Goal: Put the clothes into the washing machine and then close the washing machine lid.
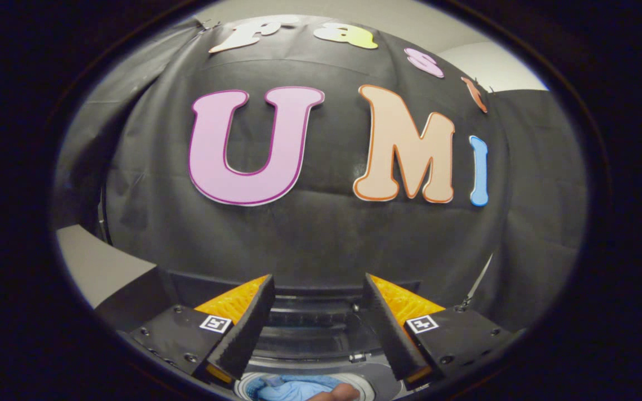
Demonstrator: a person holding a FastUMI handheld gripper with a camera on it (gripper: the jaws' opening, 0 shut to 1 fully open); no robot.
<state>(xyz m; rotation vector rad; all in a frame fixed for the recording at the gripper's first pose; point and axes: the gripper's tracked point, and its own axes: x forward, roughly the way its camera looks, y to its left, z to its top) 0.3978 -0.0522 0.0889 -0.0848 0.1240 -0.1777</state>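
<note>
The hand-held gripper (318,287) points level, forward. Its fingers (246,328) stand spread wide apart. Nothing is gripped between them.

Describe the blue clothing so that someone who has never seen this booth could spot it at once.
Start from the black cloth wall and drop to the dark washing machine below it. The open gripper has its fingers spread over the machine's top, holding nothing. Under them, inside the round pale-rimmed drum opening, lies the blue clothing, the only soft, crumpled, light blue thing among hard dark parts.
</note>
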